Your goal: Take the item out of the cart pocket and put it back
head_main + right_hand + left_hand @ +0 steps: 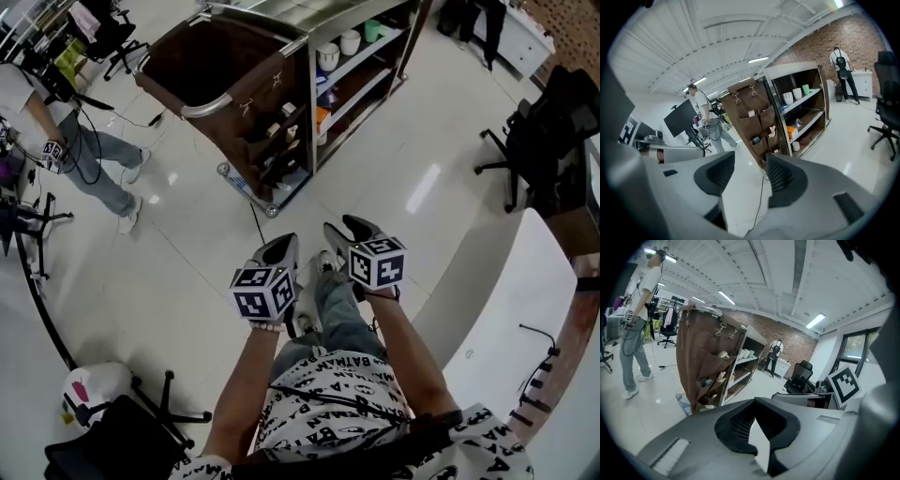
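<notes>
The cart (281,103) stands a few steps ahead, with a brown cloth bag (220,66) on its end. Its side pockets (757,124) hold small white and blue items (756,139); the same pockets (710,376) show in the left gripper view. Both grippers hang over the bare floor, well short of the cart. My left gripper (281,248) (757,427) looks shut, with only a thin sliver between its pads and nothing in it. My right gripper (349,228) (750,161) is open and empty; floor shows between its fingers.
The cart's metal shelves (352,56) carry cups and containers. A cable (258,220) trails from the cart's wheel towards me. A person (84,141) stands at the left. Office chairs (534,141) and a white desk (506,309) are at the right, another chair (122,422) at the lower left.
</notes>
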